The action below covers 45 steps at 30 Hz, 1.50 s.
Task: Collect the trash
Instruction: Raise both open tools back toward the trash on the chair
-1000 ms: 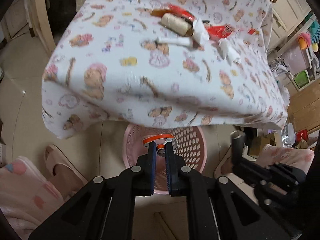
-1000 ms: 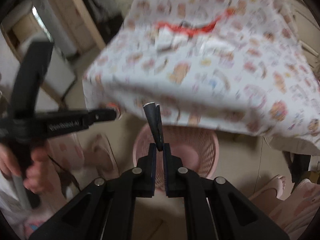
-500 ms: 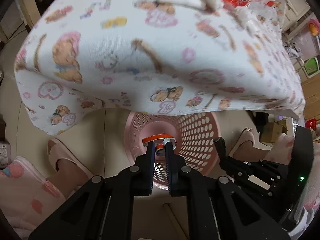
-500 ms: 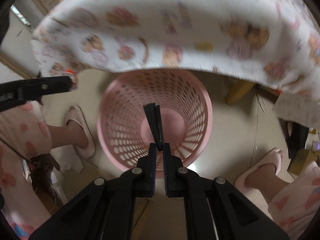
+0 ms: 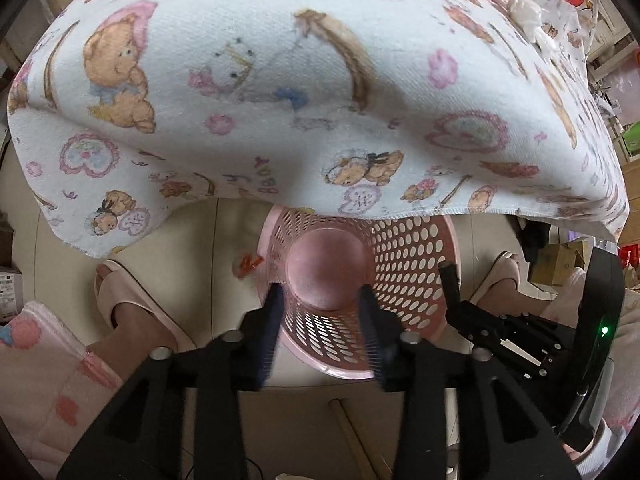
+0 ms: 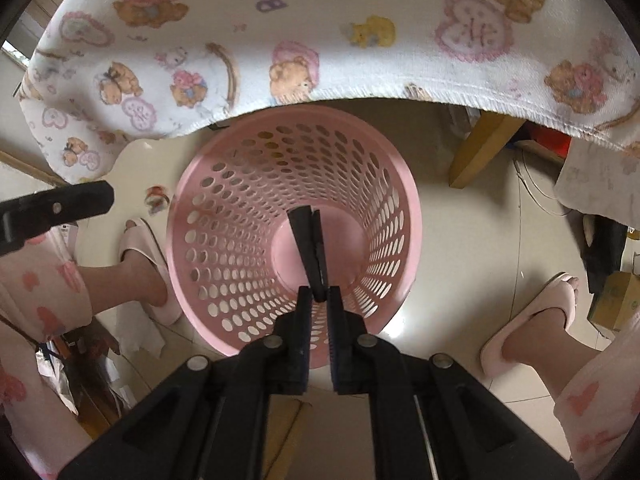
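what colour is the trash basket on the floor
Pink, with round holes all over its wall. The right wrist view shows it best.

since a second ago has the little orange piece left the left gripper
Yes. The left gripper has just been opening, nothing between its jaws; the orange piece lies left of the pink basket.

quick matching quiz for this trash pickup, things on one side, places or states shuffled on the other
1 left gripper
2 right gripper
3 orange scrap
4 pink basket

a outside the basket, beside its rim
b shut on a black strip
c below the tablecloth edge
d open

Pairs: 1-d, 2-b, 3-a, 4-c. The left jaws have just been opening; nothing is between them.
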Each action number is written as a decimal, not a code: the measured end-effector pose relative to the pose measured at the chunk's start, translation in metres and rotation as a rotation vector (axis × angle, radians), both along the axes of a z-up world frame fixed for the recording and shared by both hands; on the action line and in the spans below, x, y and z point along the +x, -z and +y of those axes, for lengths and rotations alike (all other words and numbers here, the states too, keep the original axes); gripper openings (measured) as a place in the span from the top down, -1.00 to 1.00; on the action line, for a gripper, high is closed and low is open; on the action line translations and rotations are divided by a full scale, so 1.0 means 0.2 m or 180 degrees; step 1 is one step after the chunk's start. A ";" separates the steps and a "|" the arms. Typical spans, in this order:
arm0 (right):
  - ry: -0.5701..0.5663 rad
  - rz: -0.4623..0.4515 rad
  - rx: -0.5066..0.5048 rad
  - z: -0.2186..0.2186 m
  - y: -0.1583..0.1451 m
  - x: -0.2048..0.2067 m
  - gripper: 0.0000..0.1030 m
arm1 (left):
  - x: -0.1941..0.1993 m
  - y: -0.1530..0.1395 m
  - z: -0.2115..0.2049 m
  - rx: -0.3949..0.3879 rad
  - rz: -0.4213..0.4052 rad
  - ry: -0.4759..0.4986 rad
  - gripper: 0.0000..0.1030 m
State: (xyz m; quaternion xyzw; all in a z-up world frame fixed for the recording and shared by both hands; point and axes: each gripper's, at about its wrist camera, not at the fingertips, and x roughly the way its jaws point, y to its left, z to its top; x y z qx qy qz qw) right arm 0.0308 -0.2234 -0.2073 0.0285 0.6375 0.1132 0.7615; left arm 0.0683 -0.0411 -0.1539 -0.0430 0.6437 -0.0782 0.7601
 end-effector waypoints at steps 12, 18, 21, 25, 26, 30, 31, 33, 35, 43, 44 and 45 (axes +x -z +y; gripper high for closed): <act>0.0184 -0.0135 -0.0135 -0.04 -0.02 -0.01 -0.18 | -0.02 -0.06 0.09 0.0043 -0.0111 -0.0200 -0.45; 0.0172 -0.0406 -0.0197 -0.02 -0.14 -0.02 -0.37 | -0.06 -0.25 0.12 0.0113 -0.0596 -0.0225 -0.62; 0.0124 -0.0626 -0.0274 -0.01 -0.22 -0.05 -0.39 | -0.11 -0.35 0.12 0.0114 -0.0850 -0.0195 -0.64; 0.0049 -0.0991 -0.0307 0.02 -0.37 -0.10 -0.54 | -0.17 -0.47 0.12 0.0225 -0.1284 -0.0204 -0.77; 0.0038 -0.1084 -0.0307 0.02 -0.40 -0.11 -0.58 | -0.16 -0.50 0.12 0.0303 -0.1395 -0.0217 -0.84; 0.0009 -0.1453 -0.0272 0.04 -0.54 -0.17 -0.78 | -0.19 -0.59 0.14 0.0470 -0.1802 -0.0301 -0.88; -0.0004 -0.1532 -0.0271 0.04 -0.57 -0.18 -0.80 | -0.20 -0.61 0.15 0.0449 -0.1892 -0.0330 -0.88; -0.0054 -0.1616 -0.0323 0.05 -0.61 -0.19 -0.80 | -0.22 -0.65 0.18 0.0452 -0.2093 -0.0455 -0.90; -0.0070 -0.1717 -0.0367 0.04 -0.66 -0.19 -0.80 | -0.25 -0.71 0.21 0.0459 -0.2307 -0.0592 -0.98; -0.0038 -0.2065 -0.0212 0.00 -0.88 -0.18 -0.80 | -0.24 -0.89 0.23 0.0393 -0.2639 -0.0559 -0.98; -0.0061 -0.2117 -0.0209 0.00 -0.91 -0.18 -0.80 | -0.22 -0.91 0.23 0.0372 -0.2641 -0.0517 -0.98; -0.0090 -0.2187 -0.0183 0.00 -0.97 -0.16 -0.80 | -0.20 -0.94 0.23 0.0342 -0.2650 -0.0472 -0.98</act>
